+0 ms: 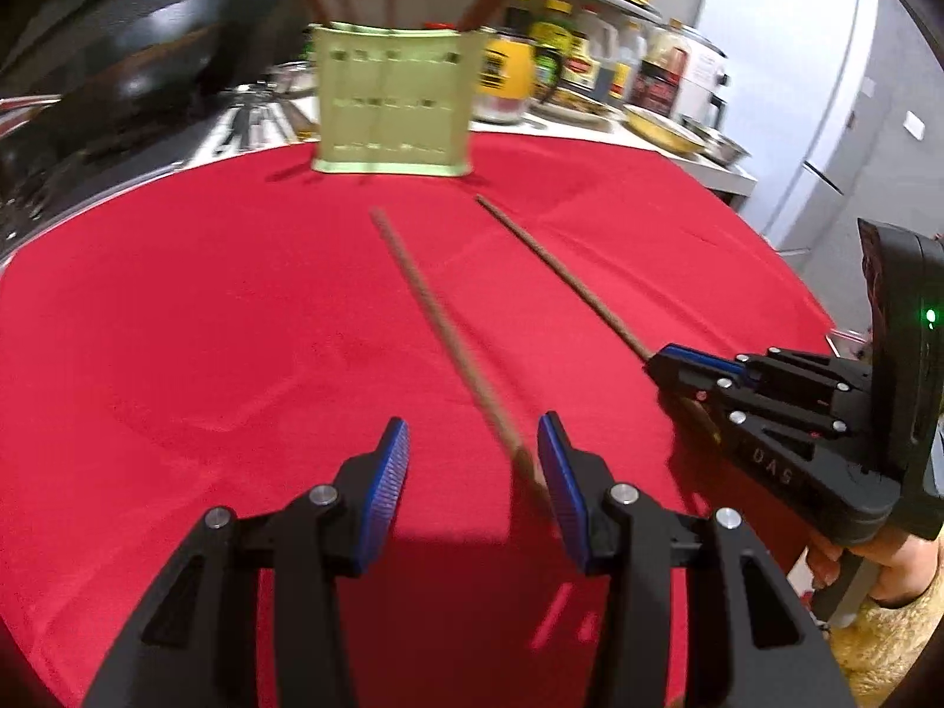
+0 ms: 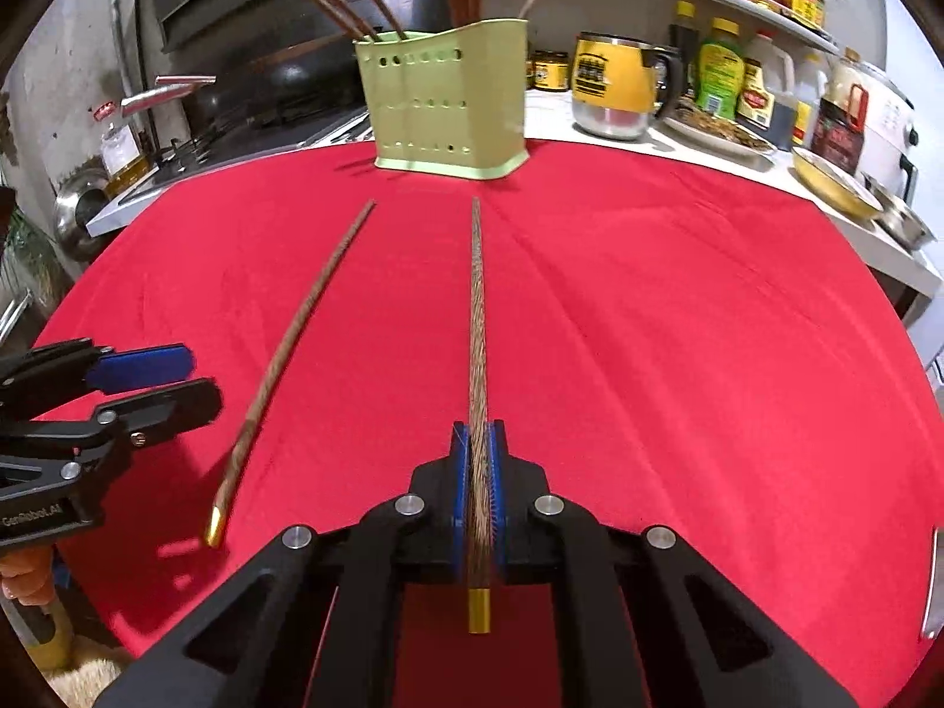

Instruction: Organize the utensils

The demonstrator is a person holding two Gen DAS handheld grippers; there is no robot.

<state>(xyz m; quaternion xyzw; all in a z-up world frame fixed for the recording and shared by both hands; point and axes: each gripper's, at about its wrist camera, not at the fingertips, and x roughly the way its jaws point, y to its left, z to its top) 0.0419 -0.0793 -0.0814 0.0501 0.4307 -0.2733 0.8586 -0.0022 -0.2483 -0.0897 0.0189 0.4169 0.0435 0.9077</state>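
Two brown chopsticks with gold ends are over the red cloth. My right gripper is shut on one chopstick, which points toward the holder; this gripper also shows in the left wrist view. The other chopstick lies loose on the cloth, its near end close to the right finger of my open left gripper; it also shows in the right wrist view. A pale green utensil holder stands at the cloth's far edge with several chopsticks in it.
A yellow mug, sauce bottles and bowls line the counter at back right. A dark wok and stove are at back left. The red cloth covers the table.
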